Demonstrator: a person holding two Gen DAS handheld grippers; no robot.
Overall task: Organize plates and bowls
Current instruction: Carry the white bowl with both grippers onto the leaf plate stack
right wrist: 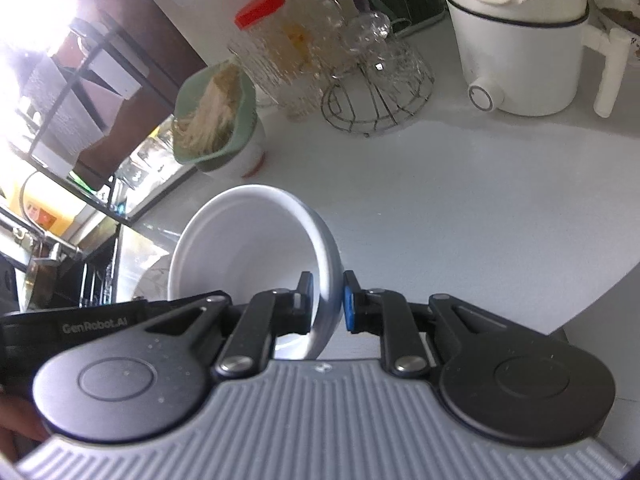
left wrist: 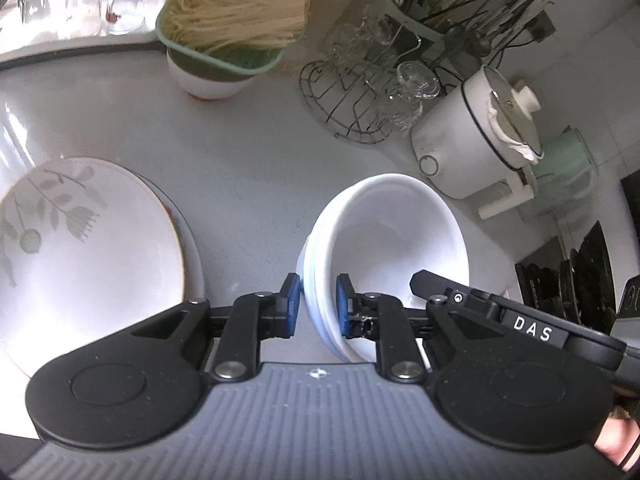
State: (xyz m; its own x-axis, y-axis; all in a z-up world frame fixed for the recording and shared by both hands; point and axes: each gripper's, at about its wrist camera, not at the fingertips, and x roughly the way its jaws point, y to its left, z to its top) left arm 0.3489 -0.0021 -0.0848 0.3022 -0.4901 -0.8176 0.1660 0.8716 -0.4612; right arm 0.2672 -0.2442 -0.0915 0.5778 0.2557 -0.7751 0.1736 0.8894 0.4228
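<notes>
Left wrist view
Left gripper [left wrist: 317,306]: its blue pads pinch the near rim of a stack of white bowls [left wrist: 384,248], one pad outside the wall, one inside
Stack of white bowls: tilted, mouth turned toward the right gripper's black body [left wrist: 520,320], which reaches its far rim
Floral plate [left wrist: 88,248]: lies on another plate at the left, on the white countertop [left wrist: 240,152], apart from the bowls
Behind: green strainer of dry noodles [left wrist: 232,20] on a white bowl, wire rack with glassware [left wrist: 360,96], white electric pot [left wrist: 472,140]

Right wrist view
Right gripper [right wrist: 328,302]: clamped on the bowl stack's rim [right wrist: 324,264], left finger inside, blue pad outside
Bowls: held tilted above the countertop [right wrist: 460,208], the left gripper's body [right wrist: 72,326] at the opposite side
Behind: red-lidded jar [right wrist: 272,40], electric pot [right wrist: 524,48]
</notes>
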